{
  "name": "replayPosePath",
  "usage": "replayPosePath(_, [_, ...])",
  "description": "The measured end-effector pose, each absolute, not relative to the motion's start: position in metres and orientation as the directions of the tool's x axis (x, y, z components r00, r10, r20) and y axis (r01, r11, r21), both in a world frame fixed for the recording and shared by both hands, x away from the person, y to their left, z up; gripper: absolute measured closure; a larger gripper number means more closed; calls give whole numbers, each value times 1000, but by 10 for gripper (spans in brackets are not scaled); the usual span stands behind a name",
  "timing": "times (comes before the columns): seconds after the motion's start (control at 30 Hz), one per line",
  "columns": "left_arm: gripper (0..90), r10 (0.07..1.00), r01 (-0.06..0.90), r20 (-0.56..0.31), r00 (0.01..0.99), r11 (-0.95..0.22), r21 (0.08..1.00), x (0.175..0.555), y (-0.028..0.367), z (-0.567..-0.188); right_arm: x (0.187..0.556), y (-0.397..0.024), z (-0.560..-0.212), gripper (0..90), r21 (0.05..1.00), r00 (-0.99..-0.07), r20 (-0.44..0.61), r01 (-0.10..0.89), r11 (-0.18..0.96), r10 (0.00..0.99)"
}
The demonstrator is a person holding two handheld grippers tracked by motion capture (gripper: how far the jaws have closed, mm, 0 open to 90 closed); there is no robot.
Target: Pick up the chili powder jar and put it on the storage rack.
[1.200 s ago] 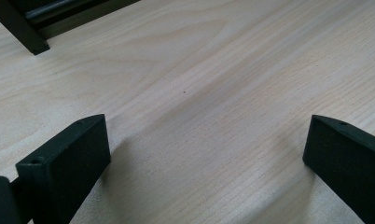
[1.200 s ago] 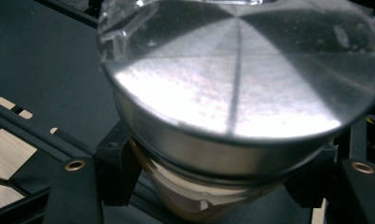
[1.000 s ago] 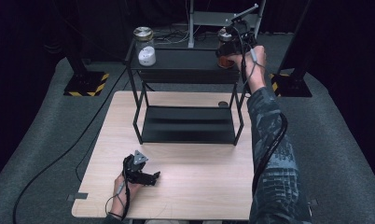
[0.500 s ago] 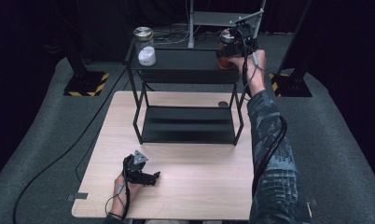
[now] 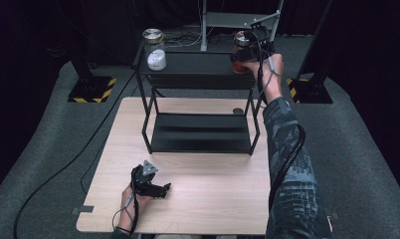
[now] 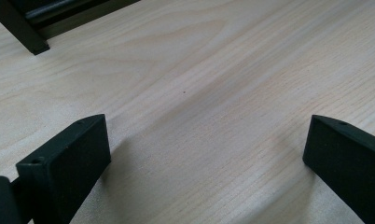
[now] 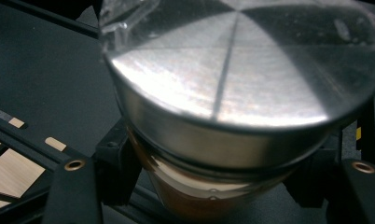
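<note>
Right now the right tongs [image 5: 249, 59] clamp the amber jar [image 5: 241, 50] under its metal lid [image 7: 241, 60], jar upright at the shelf's [image 5: 198, 63] 3 o'clock end. Left tongs [image 5: 155, 186] rest wide apart on the surface [image 5: 213, 199], toward 6 o'clock, well apart from it.

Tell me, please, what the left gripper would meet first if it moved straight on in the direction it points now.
Probably the wooden table. The left gripper is open with bare wood between its jaws, and it looks tilted down toward that surface. Farther along stands a leg of the black rack, off to one side.
</note>
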State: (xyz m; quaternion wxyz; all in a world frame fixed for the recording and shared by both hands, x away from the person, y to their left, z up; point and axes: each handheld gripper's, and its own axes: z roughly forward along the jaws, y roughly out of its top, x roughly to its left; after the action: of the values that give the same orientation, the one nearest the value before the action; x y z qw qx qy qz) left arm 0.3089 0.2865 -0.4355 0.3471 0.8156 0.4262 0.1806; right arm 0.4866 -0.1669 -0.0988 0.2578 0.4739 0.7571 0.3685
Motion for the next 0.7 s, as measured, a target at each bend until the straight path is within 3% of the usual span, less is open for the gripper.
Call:
replayPosePath(0.13, [1,821,570,-1,572,-396,720,309,287,-436,486,-164,-98,291,799,-408,-46,533,278,912])
replayPosePath(0.33, [1,821,570,-1,572,-396,720,309,287,-436,487,-165,-96,68,781,-409,-29,560,276,912])
replayPosePath(0.5, [1,821,570,-1,571,-396,720,309,286,-436,477,-169,-89,3,768,-434,-31,566,300,900])
replayPosePath(0.7, [1,821,570,-2,571,-396,720,309,286,-435,445,-173,-92,0,772,-472,-76,530,351,879])
